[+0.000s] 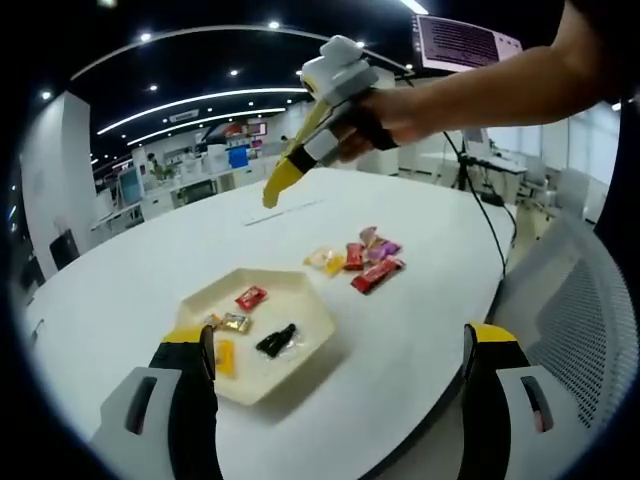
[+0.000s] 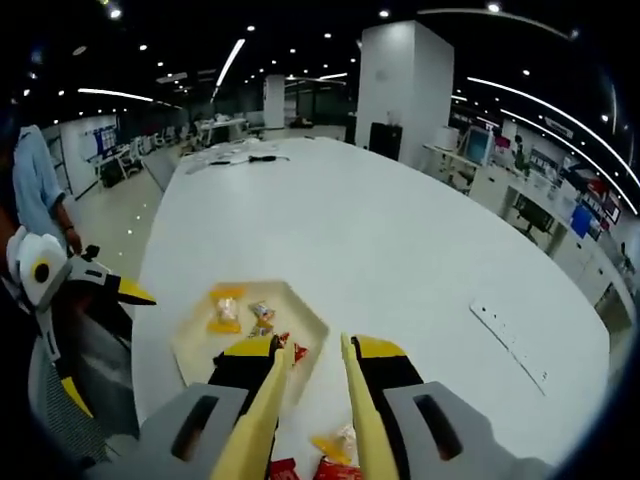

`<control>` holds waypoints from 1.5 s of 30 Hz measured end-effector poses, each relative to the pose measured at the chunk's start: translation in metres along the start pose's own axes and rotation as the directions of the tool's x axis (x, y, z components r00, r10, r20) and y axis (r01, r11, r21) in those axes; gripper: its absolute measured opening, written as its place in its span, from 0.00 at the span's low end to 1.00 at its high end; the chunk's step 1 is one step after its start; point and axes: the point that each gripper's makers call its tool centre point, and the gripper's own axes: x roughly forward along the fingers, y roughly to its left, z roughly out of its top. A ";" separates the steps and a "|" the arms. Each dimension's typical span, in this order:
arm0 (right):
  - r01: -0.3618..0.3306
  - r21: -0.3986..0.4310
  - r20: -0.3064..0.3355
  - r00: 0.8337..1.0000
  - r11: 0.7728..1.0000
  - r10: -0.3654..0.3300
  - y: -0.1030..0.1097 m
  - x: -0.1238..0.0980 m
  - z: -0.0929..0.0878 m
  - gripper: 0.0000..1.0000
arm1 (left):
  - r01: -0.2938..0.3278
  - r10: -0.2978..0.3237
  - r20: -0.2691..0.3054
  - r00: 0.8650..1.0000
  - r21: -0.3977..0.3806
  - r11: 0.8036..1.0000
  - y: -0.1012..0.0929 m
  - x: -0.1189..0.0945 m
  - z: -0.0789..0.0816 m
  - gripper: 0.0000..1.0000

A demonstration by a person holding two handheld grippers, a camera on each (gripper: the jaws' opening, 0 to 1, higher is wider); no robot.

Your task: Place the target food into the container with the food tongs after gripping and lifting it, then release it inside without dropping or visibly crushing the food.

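Opposed high views (each angled down) over one shared tray [image 1: 300, 345] [image 2: 190, 345].

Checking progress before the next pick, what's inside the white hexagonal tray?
The white hexagonal tray holds a red packet, a gold-wrapped sweet, a black packet and a yellow packet; the left gripper's black-and-yellow jaw hides its near corner.

The left claw [image 1: 340, 375] has grey jaws with black inner faces and yellow tips; the right claw [image 2: 312, 400] carries long yellow tong blades between similar grey, yellow-capped jaws.
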 end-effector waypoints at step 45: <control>0.219 0.189 -0.089 0.975 0.957 -0.205 -0.034 -0.003 -0.098 0.29 | -0.001 0.000 -0.019 1.000 -0.019 1.000 0.002 0.001 -0.004 0.99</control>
